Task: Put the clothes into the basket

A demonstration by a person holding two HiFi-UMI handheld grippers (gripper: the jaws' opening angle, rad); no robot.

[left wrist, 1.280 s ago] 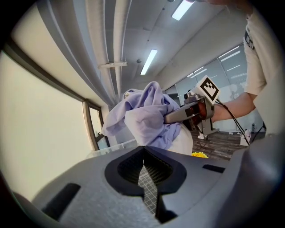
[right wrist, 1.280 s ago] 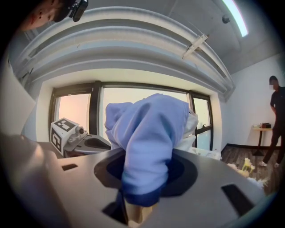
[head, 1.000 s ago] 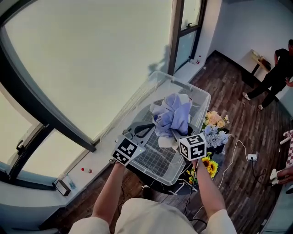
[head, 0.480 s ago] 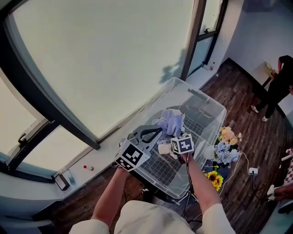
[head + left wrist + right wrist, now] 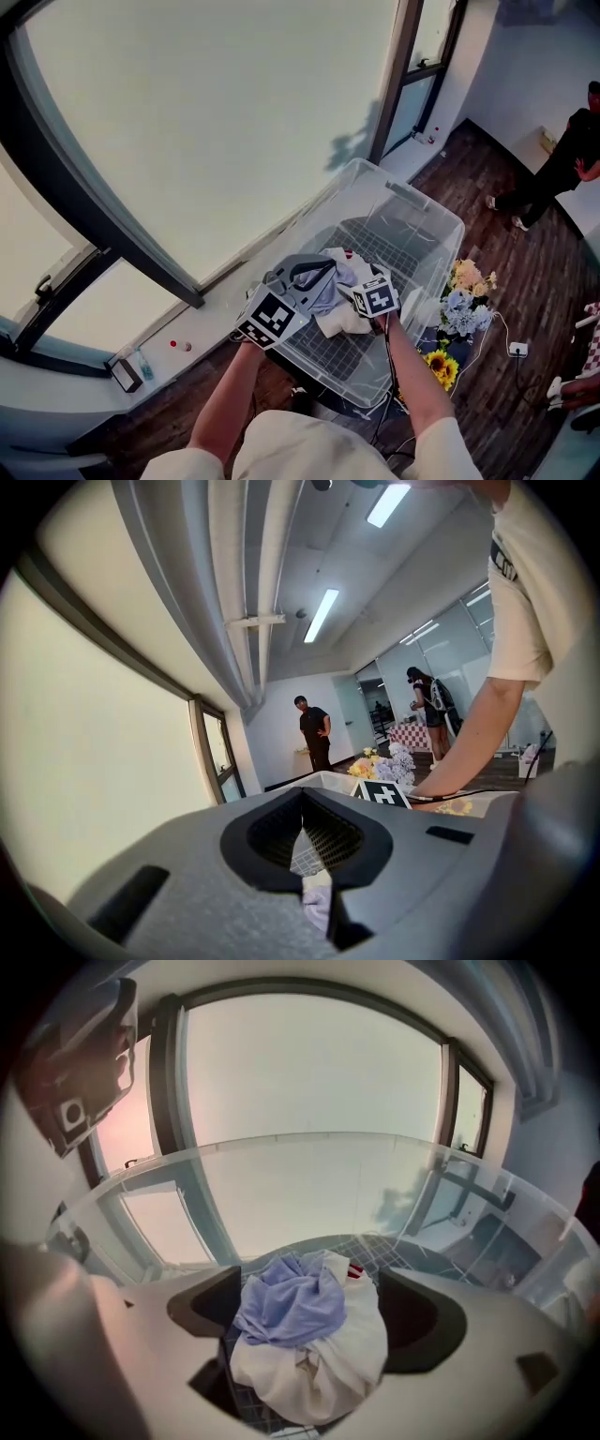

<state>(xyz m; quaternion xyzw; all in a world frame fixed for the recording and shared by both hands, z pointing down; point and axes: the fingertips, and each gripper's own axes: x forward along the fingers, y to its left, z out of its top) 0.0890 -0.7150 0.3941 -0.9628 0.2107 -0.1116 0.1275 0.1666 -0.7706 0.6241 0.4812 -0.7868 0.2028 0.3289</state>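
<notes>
A clear plastic basket (image 5: 441,220) with a grid floor stands below the window. Inside it lies a bundle of clothes (image 5: 337,300), pale blue cloth over white. In the right gripper view the clothes (image 5: 300,1335) rest on the grid between the jaws of my right gripper (image 5: 309,1326), which are opening, the dark pads standing off at either side. My right gripper (image 5: 354,286) reaches into the basket from its near side. My left gripper (image 5: 319,270) hovers over the basket's near-left rim, its jaws closed together with nothing held (image 5: 302,803); a bit of cloth (image 5: 317,902) shows below them.
Bunches of flowers (image 5: 459,300) and sunflowers (image 5: 436,342) stand right of the basket, with a cable and socket (image 5: 516,323) on the wooden floor. A person (image 5: 562,159) stands at the far right. A window sill (image 5: 178,349) runs left of the basket.
The right gripper brought the bundle from above the basket down onto its floor, and its jaws have spread away from the cloth. The left gripper stayed by the near-left rim.
</notes>
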